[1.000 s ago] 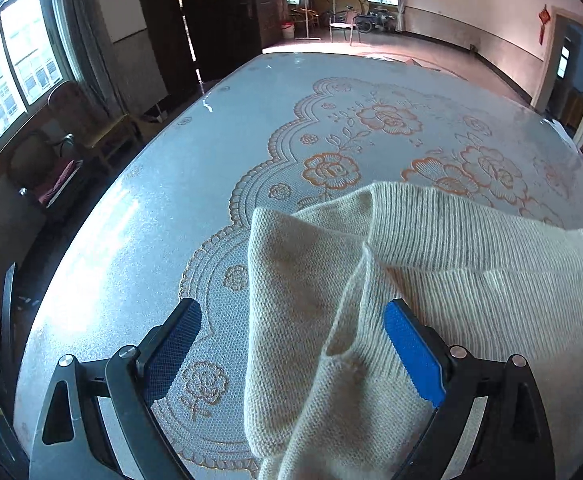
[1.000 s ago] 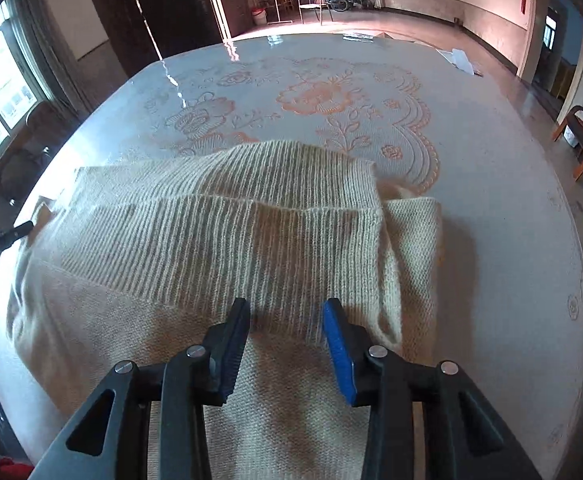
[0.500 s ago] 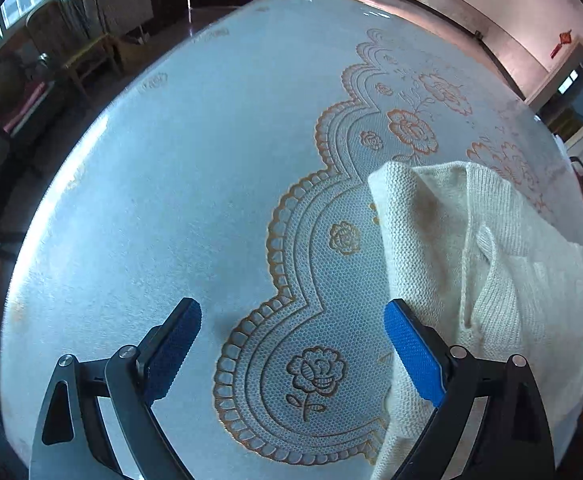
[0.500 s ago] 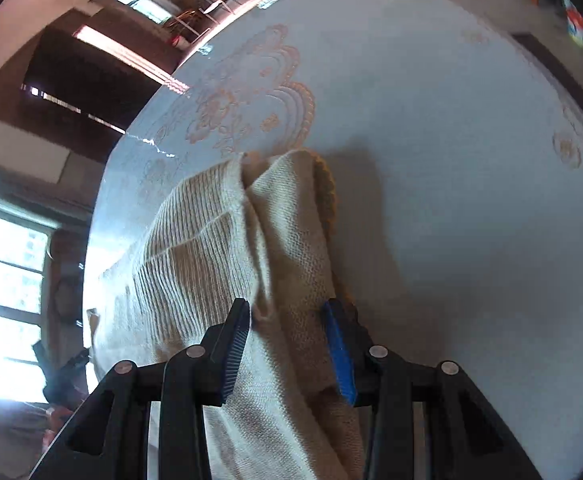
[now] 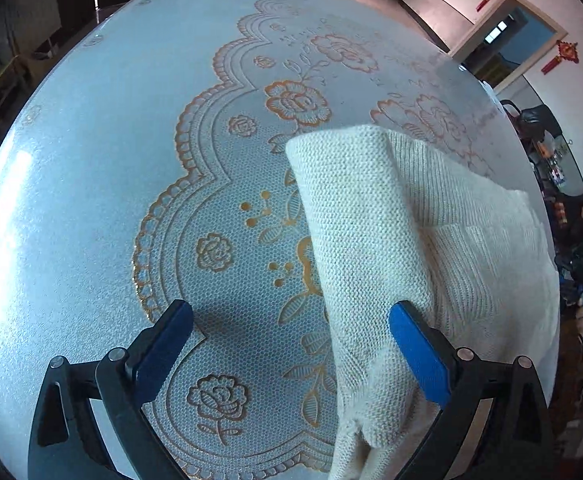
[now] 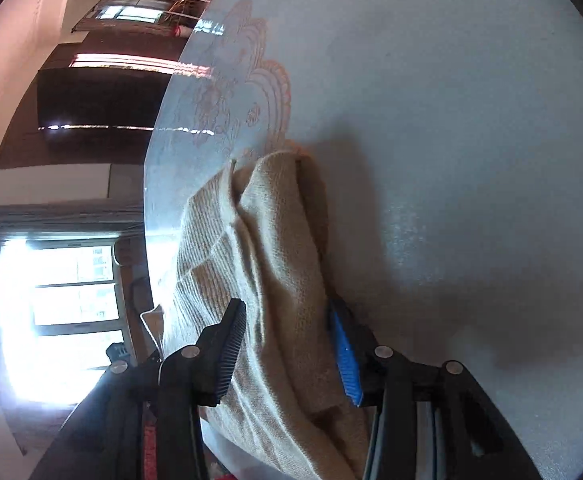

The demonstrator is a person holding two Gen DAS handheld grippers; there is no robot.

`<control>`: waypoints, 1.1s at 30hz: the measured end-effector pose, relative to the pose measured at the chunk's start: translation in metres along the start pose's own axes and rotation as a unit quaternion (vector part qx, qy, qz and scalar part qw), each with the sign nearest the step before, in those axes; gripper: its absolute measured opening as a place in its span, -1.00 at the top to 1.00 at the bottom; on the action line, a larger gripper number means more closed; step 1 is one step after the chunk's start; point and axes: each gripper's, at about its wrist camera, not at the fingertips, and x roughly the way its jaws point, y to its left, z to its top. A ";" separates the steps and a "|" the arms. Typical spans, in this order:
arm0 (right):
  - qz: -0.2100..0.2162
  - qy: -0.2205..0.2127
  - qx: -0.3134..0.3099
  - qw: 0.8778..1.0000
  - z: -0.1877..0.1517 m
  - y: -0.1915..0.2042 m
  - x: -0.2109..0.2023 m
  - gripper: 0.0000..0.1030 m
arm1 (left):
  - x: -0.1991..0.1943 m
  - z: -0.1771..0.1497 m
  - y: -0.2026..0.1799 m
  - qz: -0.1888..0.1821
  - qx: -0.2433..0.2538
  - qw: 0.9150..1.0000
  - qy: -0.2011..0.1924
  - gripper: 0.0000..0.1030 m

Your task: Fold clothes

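Right gripper (image 6: 287, 354): your jaws are opening right now, with a bunched fold of the cream sweater (image 6: 275, 280) between them; the blue pad sits close against the knit, so whether it presses or has let go is hard to say.
Left gripper (image 5: 291, 356): your jaws are spread wide, pinching nothing; the sweater's near edge lies just inside the right-hand pad.
Sweater: it sits on the desk (image 5: 91, 160), partly folded, ribbed hem on top, over the orange flower pattern of the desk cover.
Doing the step well: I'd judge you are releasing a fold. Let the cloth settle flat before you pull the right gripper away, so the layers don't drag along. Then use the left jaws to square the loose near edge.
Hard to make out: the sweater's near end runs out of both views; its sleeves are tucked out of sight.
Far side: a doorway and dark clutter past the desk edge, too small to name.
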 end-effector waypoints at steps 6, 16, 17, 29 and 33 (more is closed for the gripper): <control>-0.011 0.026 -0.047 0.999 0.012 0.013 0.012 0.03 | -0.005 0.004 0.033 -0.114 -0.097 0.989 0.024 -0.93; -0.008 0.064 -0.085 0.994 0.020 0.029 0.030 0.01 | 0.022 0.016 -0.026 -0.036 -0.004 0.997 0.064 -0.94; -0.014 0.070 -0.097 0.993 0.020 0.034 0.034 0.01 | 0.028 0.016 -0.040 -0.004 0.027 0.998 0.065 -0.94; -0.131 0.028 -0.152 0.979 -0.005 0.073 0.062 0.69 | 0.034 0.017 -0.070 -0.033 0.028 0.999 -0.016 0.56; -0.132 0.005 -0.144 0.981 -0.011 0.080 0.060 0.70 | 0.015 0.005 -0.073 -0.023 0.015 0.998 -0.057 0.61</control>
